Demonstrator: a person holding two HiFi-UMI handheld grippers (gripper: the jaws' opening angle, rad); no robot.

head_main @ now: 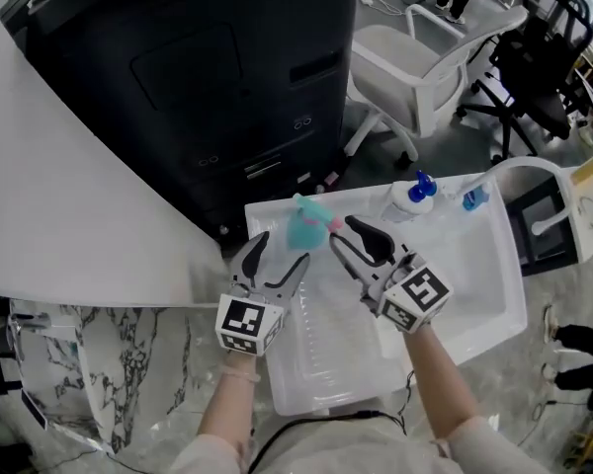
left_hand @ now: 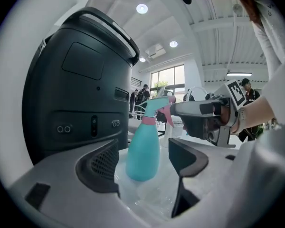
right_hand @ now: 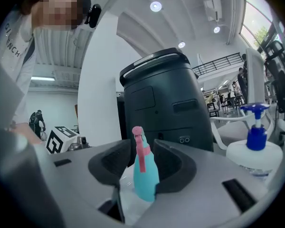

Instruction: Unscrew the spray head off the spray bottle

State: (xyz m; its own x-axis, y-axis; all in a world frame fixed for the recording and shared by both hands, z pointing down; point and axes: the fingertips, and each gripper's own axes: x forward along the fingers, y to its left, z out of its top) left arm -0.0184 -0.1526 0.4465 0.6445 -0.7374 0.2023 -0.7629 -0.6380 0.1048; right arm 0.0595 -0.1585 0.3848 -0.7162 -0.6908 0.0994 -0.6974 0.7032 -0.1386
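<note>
A teal spray bottle with a pink collar and trigger stands upright at the far left corner of a white tray. My left gripper sits just in front of it, jaws wide open. In the left gripper view the bottle stands between and beyond the pads, untouched. My right gripper comes in from the right at spray-head height. In the right gripper view the bottle sits between the two jaws, with a gap at the left pad and none visible at the right pad. The spray head is on the bottle.
A white pump bottle with a blue pump and a small blue item stand at the tray's far edge. A large dark machine rises behind the tray. A white chair is beyond. The marble counter lies to the left.
</note>
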